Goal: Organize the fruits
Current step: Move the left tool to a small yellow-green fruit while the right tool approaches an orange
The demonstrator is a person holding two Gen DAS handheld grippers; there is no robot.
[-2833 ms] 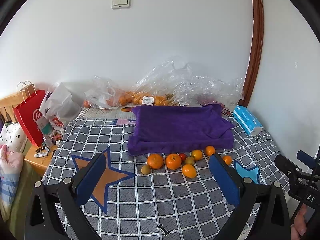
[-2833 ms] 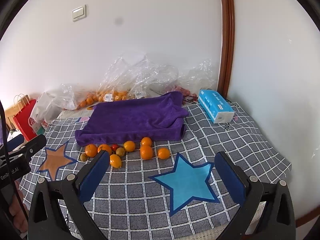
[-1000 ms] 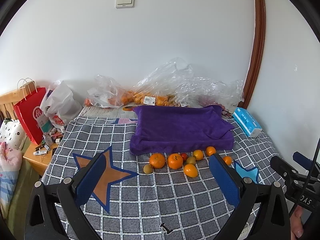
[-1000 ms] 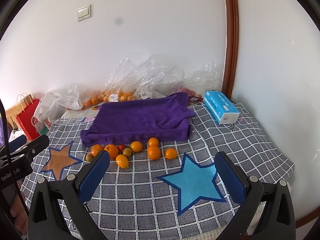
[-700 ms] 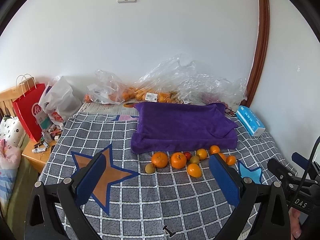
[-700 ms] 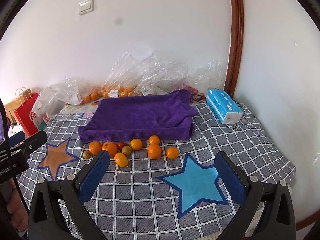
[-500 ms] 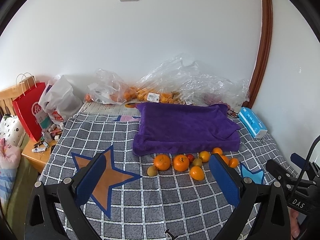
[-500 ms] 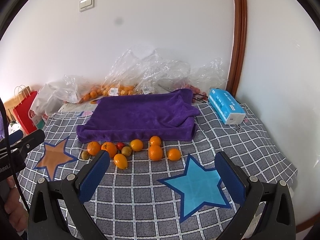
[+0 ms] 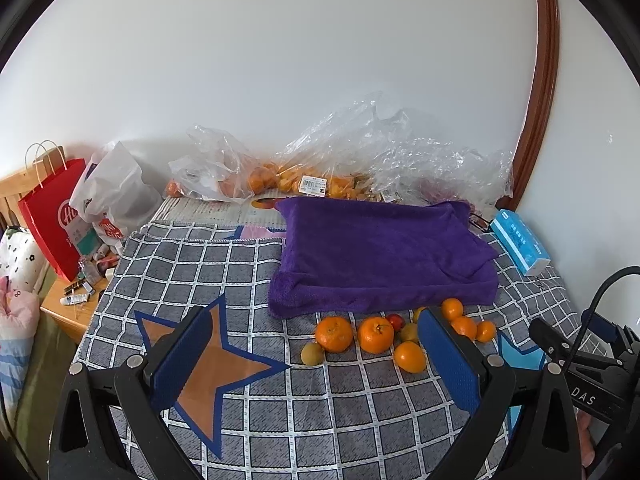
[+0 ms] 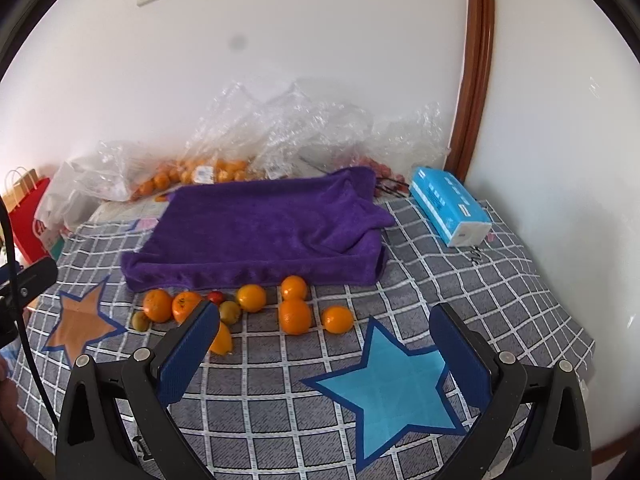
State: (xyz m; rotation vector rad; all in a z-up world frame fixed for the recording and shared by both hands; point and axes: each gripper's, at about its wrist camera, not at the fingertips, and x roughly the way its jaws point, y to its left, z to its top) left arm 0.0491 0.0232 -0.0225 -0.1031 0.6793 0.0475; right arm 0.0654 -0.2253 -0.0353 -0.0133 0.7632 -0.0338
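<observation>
The left gripper (image 9: 316,354) is hovering with its jaws spread wide and nothing between them, above the checked grey cloth (image 9: 360,408) on the near side of the purple towel (image 9: 380,252). The right gripper (image 10: 324,354) is likewise hanging wide apart and empty, above the blue star (image 10: 390,390) printed on the cloth in front of the towel. The fruits are lying loose on the cloth in a short cluster just in front of the towel's near edge: two large oranges (image 9: 334,333) side by side, a small red fruit (image 9: 396,322) and greenish-yellow ones (image 9: 312,354) among them, and smaller oranges (image 10: 338,319) toward the blue-star side. Behind the towel, clear plastic bags (image 9: 360,160) holding more oranges are lying against the wall, and a blue tissue pack (image 10: 450,210) is sitting beside the towel's far right corner.
</observation>
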